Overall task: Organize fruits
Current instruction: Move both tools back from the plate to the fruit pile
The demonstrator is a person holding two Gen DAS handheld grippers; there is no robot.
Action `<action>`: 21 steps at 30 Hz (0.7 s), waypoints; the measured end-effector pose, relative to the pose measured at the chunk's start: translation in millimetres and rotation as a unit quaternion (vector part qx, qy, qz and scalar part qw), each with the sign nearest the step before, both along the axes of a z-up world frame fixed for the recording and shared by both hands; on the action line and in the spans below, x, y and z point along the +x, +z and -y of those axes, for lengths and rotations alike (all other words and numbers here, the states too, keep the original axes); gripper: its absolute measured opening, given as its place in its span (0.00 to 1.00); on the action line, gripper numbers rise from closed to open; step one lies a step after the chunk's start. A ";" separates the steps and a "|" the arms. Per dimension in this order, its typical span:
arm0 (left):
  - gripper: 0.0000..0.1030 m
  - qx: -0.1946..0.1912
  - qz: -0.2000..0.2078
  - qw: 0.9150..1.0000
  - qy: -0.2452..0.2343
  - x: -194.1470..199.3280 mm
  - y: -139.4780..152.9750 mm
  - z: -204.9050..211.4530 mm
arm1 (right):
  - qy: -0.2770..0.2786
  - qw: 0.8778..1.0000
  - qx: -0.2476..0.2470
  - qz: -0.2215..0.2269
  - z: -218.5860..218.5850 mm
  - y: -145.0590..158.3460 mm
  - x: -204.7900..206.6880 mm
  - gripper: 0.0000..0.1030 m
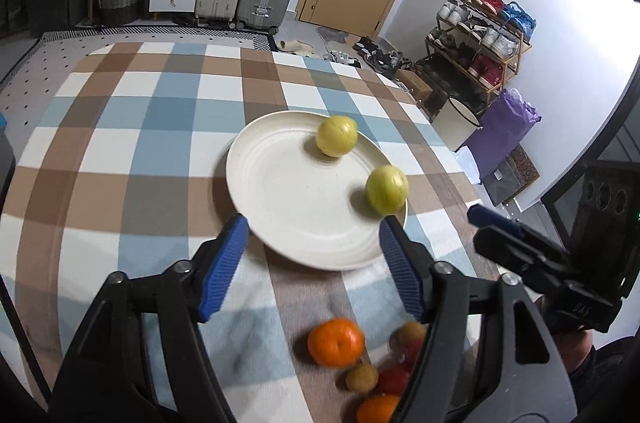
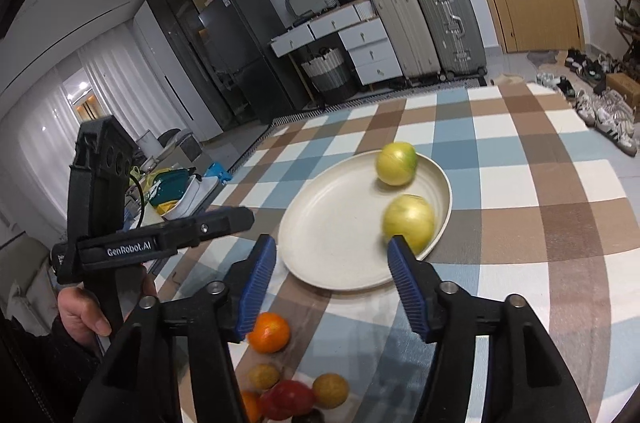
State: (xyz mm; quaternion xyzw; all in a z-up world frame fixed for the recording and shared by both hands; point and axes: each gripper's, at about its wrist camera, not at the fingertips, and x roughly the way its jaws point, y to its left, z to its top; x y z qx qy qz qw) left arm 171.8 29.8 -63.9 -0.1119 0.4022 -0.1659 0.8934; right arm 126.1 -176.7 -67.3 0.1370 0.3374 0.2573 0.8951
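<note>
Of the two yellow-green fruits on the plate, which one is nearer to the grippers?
The nearer yellow-green fruit sits at the plate rim closest to both open grippers; the other fruit lies toward the far rim.

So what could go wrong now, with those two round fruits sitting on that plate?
The nearer yellow-green fruit sits right at the rim of the plate and looks blurred, as if rolling; it might roll off onto the cloth. The fruit pile near the table's front edge lies close together, so grabbing the orange could nudge its neighbours away. Both the left gripper and the right gripper are open and near each other, so they might collide.
</note>
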 end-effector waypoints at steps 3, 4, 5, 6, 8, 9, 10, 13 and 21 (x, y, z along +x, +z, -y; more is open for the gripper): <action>0.75 0.007 0.006 1.000 0.001 -20.6 3.4 0.8 | -0.002 1.000 -0.003 0.012 -1.8 5.5 -11.8 0.64; 0.77 0.012 0.007 1.000 0.001 -27.9 4.5 1.4 | -0.003 1.000 -0.003 0.015 -2.7 7.4 -15.9 0.66; 0.78 0.016 0.009 1.000 0.002 -35.8 5.3 2.5 | -0.006 1.000 -0.004 0.018 -2.8 8.3 -18.5 0.68; 0.78 0.017 0.009 1.000 0.000 -39.6 5.5 3.9 | -0.007 1.000 -0.005 0.021 -3.0 9.3 -22.0 0.69; 0.78 0.023 0.008 1.000 0.000 -50.3 5.0 7.3 | -0.009 1.000 -0.005 0.028 -3.1 11.2 -30.4 0.71; 0.78 0.028 0.007 1.000 0.002 -52.8 4.6 9.5 | -0.011 0.999 -0.005 0.031 -3.0 11.9 -33.6 0.74; 0.79 0.031 0.008 0.999 0.004 -57.4 4.9 10.9 | -0.013 0.999 -0.006 0.033 -2.5 12.9 -37.5 0.77; 0.82 0.037 0.012 0.999 0.008 -71.1 6.5 13.8 | -0.019 0.999 -0.005 0.046 -2.4 15.0 -48.1 0.83; 0.99 0.040 0.034 0.998 0.020 -101.6 12.8 14.2 | -0.025 0.997 -0.009 0.069 -2.5 21.9 -75.0 0.91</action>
